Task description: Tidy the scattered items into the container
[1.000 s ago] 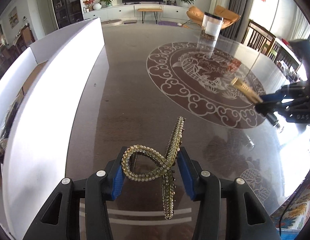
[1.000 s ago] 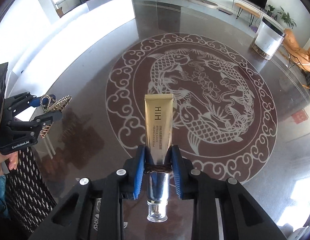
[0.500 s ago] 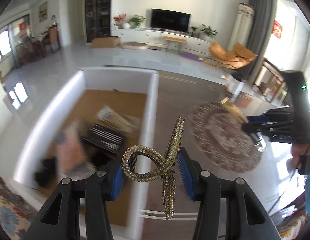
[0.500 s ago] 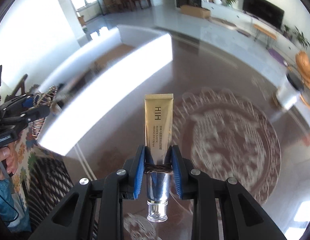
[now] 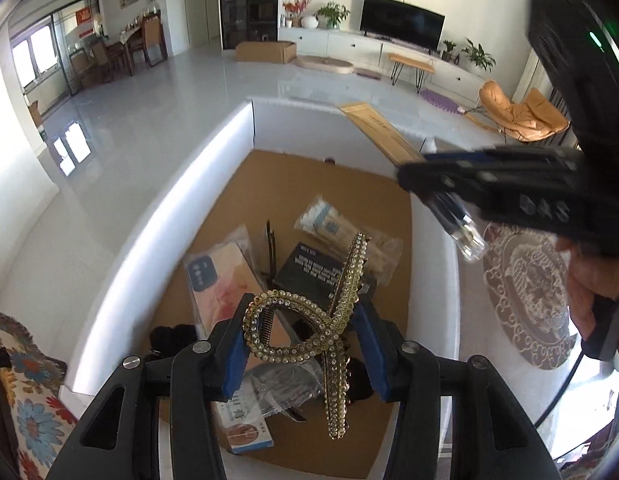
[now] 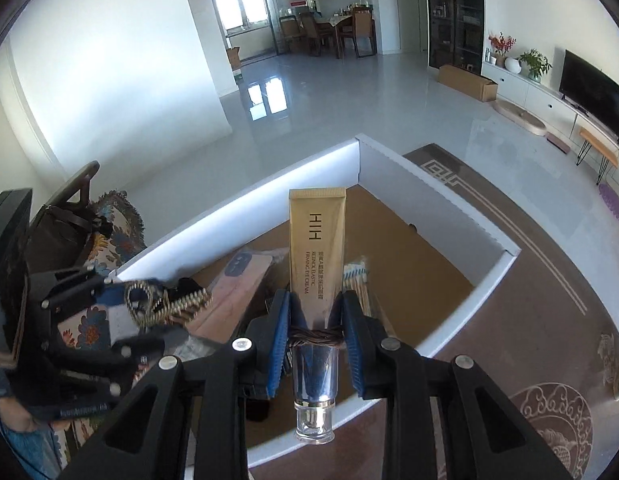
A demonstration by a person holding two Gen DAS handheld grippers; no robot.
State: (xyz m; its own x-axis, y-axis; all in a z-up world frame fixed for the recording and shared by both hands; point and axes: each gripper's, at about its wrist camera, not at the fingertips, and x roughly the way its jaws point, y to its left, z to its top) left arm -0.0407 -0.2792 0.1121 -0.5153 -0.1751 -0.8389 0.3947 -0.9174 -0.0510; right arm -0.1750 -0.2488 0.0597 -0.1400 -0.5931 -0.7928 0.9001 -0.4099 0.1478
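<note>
**Both claws loaded above the white container**

Left claw (image 5: 301,344): its blue pads are clamped on a gold rhinestone hair clip (image 5: 313,328), whose looped end lies between the pads while one long studded arm rises up and to the right and another hangs down past the fingers. The clip is held in the air over the white box (image 5: 157,216), directly above its contents.

Right claw (image 6: 315,332): closed tight on a gold cream tube (image 6: 316,248), gripped near its neck, where a brown hair tie (image 6: 315,335) is wrapped; the clear cap (image 6: 314,420) points back toward the camera and the flat crimped end points forward over the box (image 6: 441,200). In the left wrist view this claw (image 5: 461,196) appears at upper right, above the box's right wall, with a hand (image 5: 593,292) behind it.

Box contents on the brown cardboard floor: a pink phone case in a clear sleeve (image 5: 221,284), a bag of cotton swabs (image 5: 329,220), a dark flat packet (image 5: 309,272), and further wrapped items nearer the camera. The box stands on a dark desk (image 6: 549,300) with pale ornamental patterning.
</note>
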